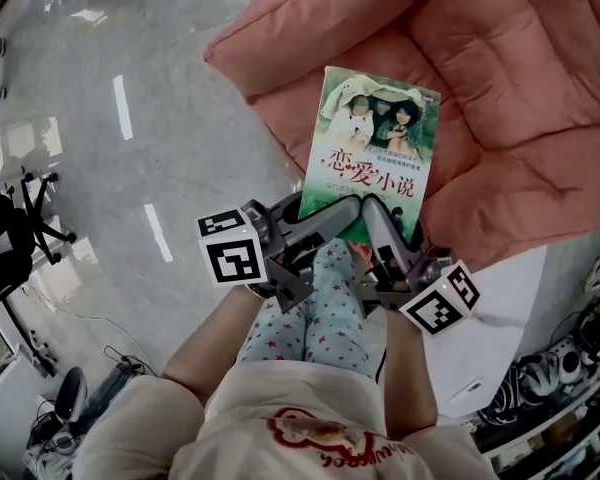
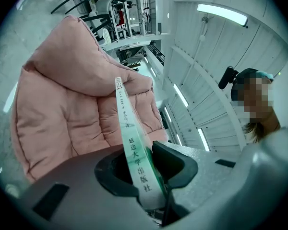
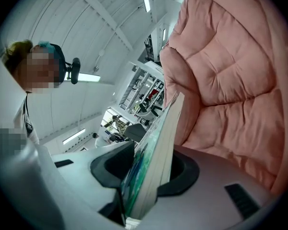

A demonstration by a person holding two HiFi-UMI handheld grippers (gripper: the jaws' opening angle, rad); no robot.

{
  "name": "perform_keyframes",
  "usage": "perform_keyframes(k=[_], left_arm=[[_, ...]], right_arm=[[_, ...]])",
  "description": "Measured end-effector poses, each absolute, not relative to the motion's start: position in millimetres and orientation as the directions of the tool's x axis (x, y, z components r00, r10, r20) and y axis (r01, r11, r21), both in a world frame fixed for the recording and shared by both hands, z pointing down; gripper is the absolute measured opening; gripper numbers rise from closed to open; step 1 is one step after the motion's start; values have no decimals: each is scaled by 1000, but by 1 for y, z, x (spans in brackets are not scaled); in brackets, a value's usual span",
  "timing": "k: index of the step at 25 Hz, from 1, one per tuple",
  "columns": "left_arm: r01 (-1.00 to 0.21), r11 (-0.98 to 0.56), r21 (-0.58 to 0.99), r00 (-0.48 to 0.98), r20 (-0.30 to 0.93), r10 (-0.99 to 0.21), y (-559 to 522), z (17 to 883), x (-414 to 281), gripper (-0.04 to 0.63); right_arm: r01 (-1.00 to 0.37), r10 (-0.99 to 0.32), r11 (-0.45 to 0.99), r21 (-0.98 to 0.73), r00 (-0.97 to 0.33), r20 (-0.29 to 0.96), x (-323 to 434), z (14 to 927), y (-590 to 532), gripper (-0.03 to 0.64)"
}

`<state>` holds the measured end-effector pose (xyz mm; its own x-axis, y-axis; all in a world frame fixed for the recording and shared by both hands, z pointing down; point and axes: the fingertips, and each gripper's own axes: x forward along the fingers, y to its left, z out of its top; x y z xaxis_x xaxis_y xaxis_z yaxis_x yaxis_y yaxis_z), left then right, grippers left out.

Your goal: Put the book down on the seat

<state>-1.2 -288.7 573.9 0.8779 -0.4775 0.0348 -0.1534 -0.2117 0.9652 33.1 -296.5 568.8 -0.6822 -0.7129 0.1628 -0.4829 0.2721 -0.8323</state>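
Note:
A green paperback book with a photo cover is held flat, face up, over the front of a pink padded seat cushion. My left gripper is shut on the book's near left corner, and my right gripper is shut on its near right corner. In the left gripper view the book's spine runs between the dark pads, with the pink cushion behind. The right gripper view has the book's page edge clamped between the pads, the cushion to the right.
A glossy grey floor lies left of the seat. The person's legs in star-print trousers are below the grippers. A white sheet lies at lower right, with cluttered shelves beyond and black chair bases at far left.

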Motion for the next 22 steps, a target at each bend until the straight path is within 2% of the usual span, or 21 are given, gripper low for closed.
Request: perform_keyframes(k=[22], left_arm=[[-182,-146,972,894,102,-436,-276,651,7,91]], right_arm=[[-502,-725,201,-841,-654,217,42,646,-283,135]])
